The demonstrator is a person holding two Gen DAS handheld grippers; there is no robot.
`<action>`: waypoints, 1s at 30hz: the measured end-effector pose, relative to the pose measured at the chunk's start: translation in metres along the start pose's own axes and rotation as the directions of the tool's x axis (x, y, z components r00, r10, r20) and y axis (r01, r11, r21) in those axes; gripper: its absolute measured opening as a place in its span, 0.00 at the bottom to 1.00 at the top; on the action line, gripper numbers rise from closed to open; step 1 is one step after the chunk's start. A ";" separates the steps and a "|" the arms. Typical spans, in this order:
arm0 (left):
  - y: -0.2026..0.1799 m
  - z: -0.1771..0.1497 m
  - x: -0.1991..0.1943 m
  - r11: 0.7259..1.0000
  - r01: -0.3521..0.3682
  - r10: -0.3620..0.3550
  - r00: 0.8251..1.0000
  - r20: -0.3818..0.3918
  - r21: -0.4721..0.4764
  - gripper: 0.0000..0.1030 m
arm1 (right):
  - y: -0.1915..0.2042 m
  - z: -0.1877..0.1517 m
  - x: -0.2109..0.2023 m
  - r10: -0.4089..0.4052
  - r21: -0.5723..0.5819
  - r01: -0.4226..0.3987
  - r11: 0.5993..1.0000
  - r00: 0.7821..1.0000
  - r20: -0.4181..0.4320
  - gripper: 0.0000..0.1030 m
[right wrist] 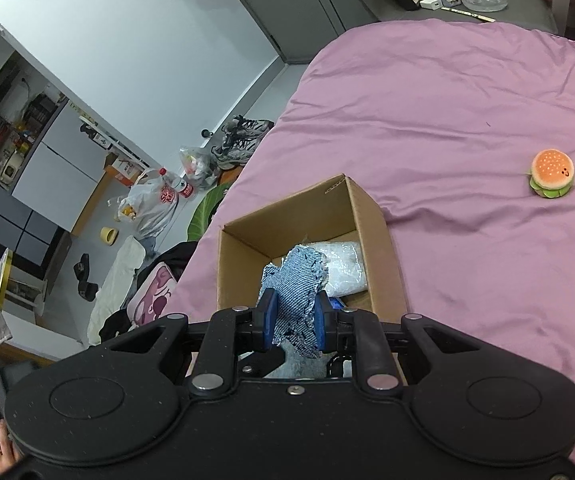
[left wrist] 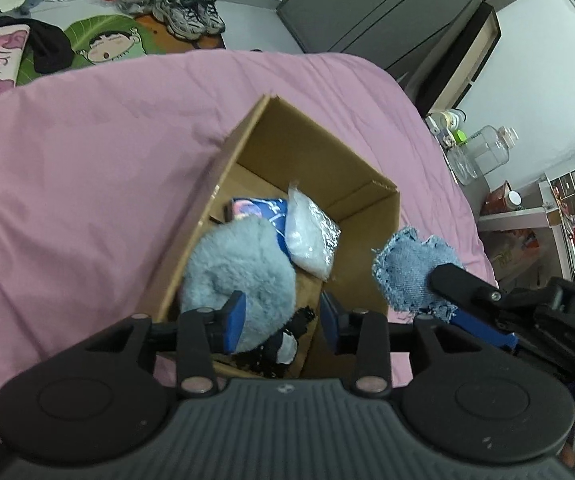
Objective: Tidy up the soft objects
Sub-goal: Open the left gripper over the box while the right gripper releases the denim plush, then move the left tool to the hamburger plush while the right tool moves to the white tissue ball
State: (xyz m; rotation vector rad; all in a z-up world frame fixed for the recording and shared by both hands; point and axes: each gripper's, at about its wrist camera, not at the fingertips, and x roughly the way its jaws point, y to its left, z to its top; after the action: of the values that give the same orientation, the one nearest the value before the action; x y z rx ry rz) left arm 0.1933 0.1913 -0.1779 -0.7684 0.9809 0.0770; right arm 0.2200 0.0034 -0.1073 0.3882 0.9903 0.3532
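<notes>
Two grippers: left gripper (left wrist: 282,322) spread, empty, above box (left wrist: 367,196); right gripper (right wrist: 294,326) pinching denim scrap (right wrist: 297,280).

Each handheld unit is black moulded plastic. The left gripper (left wrist: 281,322) carries two blue rectangular pads (left wrist: 234,322) on black linkage arms, pinned with round silver rivets. Behind the arms sit two rounded lobes with recessed circular discs, flanking a grey ribbed centre panel bearing one small screw. The right gripper (right wrist: 294,322) has the same layout: blue pads (right wrist: 268,320), silver rivets, twin disc lobes, a speckled black body and one centre screw. Seen from the left, its housing shows white lettering.
</notes>
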 end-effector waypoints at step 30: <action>-0.062 -0.017 -0.035 0.984 -0.078 0.069 0.996 0.061 0.162 0.86 | -0.059 -0.004 -0.074 -0.061 0.031 0.059 0.998 0.996 0.064 0.48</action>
State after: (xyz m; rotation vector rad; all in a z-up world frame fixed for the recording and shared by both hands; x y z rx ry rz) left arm 0.1850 0.1452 -0.1219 -0.5762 0.9507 0.0805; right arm 0.1861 -0.0814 -0.0823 0.3927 0.9425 0.2703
